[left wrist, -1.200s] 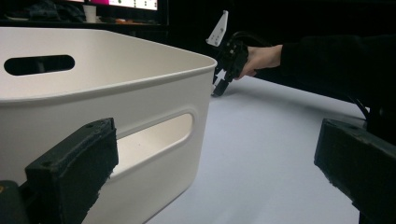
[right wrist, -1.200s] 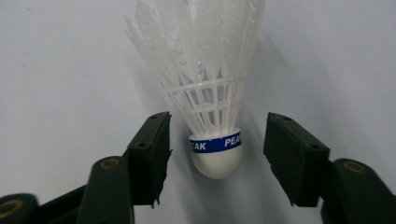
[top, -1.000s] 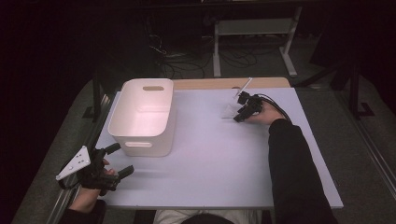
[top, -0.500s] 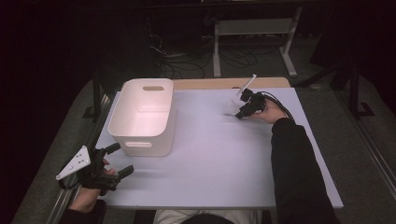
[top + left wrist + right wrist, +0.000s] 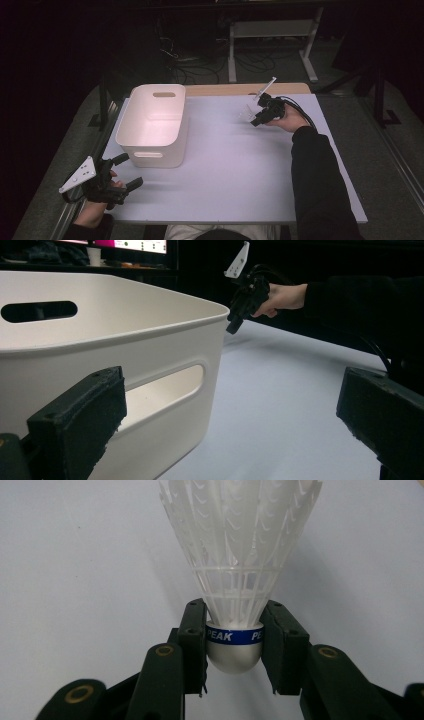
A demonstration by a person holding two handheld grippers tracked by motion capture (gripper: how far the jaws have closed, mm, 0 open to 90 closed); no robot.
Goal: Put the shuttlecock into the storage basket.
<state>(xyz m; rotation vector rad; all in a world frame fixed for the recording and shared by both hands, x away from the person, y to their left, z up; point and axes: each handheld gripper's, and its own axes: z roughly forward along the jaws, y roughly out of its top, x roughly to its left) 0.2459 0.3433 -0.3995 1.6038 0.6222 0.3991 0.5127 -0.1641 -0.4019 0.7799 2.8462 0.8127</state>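
Observation:
A white plastic shuttlecock (image 5: 240,555) with a blue "PEAK" band on its cork is clamped by the cork between the jaws of my right gripper (image 5: 234,647), its skirt pointing away. From the high view, my right gripper (image 5: 257,120) is at the far right of the white table (image 5: 240,165) with the shuttlecock (image 5: 246,115) at its tip, just over the surface. My left gripper (image 5: 128,171) rests at the near left corner with its jaws wide apart and nothing between them. In the left gripper view, these jaws (image 5: 230,415) face the white bin (image 5: 125,350).
A white rectangular bin (image 5: 150,147) with handle slots stands empty on the left side of the table. The right forearm in a dark sleeve (image 5: 315,180) runs along the right side. Beyond the table's far edge are cables and a metal stand (image 5: 270,35).
The right hand has shifted only slightly at the far side of the table, still with the shuttlecock. The left hand has not moved.

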